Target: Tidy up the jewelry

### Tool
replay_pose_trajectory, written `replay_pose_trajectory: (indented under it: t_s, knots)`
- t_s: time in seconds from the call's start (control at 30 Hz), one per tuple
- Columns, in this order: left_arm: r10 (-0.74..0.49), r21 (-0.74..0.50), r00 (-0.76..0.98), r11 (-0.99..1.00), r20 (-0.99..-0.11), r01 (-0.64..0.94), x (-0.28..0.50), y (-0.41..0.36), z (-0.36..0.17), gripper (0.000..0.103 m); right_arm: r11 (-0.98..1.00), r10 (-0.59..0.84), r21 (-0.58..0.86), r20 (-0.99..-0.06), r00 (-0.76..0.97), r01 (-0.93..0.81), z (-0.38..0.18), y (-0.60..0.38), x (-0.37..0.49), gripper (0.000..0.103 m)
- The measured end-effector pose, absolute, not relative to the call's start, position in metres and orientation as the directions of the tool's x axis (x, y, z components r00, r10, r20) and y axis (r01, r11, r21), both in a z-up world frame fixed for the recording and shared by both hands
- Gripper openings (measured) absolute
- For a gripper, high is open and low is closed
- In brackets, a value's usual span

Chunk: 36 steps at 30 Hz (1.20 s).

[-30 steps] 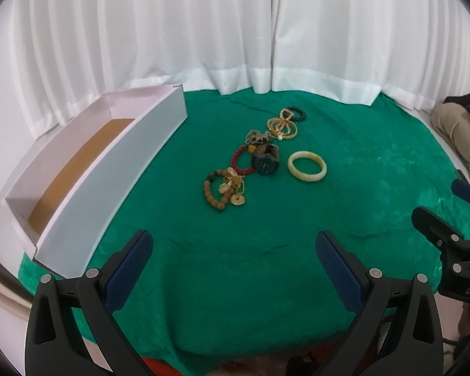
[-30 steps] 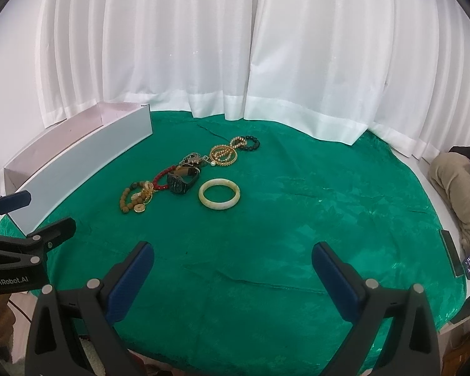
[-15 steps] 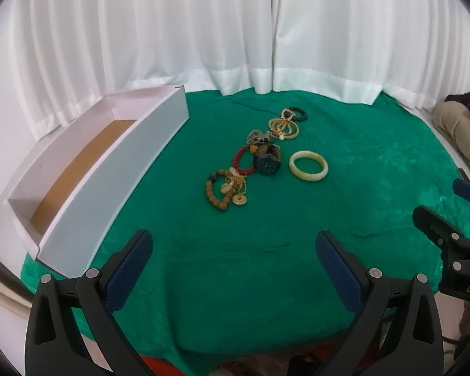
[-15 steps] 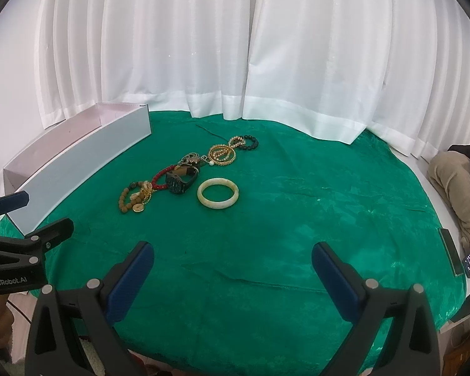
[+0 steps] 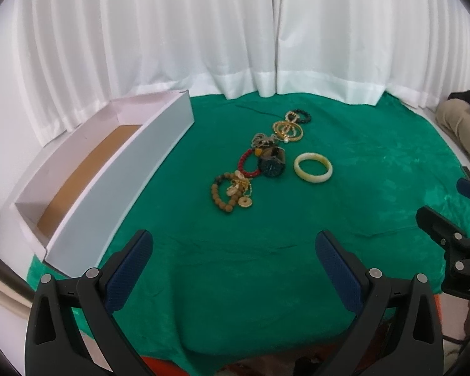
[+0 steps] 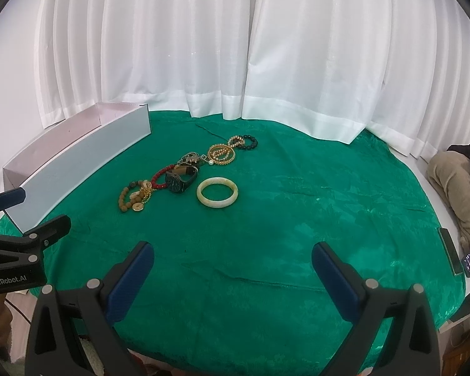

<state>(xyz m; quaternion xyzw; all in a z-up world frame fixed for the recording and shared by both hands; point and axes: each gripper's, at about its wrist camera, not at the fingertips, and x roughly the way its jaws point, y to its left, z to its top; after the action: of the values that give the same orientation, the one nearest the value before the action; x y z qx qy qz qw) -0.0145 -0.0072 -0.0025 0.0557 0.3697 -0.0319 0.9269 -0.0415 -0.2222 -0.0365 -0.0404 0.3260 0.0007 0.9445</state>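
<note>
I am holding the left tongs [image 5: 233, 258] and right tongs [image 6: 232, 269] released above the green-clothed counter [image 6: 297, 219]; the pale jade bangle [image 6: 217, 192] is lying beside the black wristwatch [image 6: 181, 180], near the long white box [image 5: 109, 178].

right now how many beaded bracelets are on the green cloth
3, in one diagonal line: a black bead bracelet at the far end, a red bead bracelet mid-line beside the watch, and a brown wooden bead bracelet nearest. The tangled chains may hide more.
</note>
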Motion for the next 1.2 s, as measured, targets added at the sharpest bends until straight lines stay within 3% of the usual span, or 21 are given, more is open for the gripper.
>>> replay_pose_trajectory:
  t_s: [1.2]
  knots:
    - [0.042,0.151,0.765,0.986,-0.643,0.073,-0.0161,-0.0083,0.0009,0.103,0.996,-0.029,-0.08,-0.614,0.789,-0.026,-0.0383,-0.2253,-0.0432,0.103]
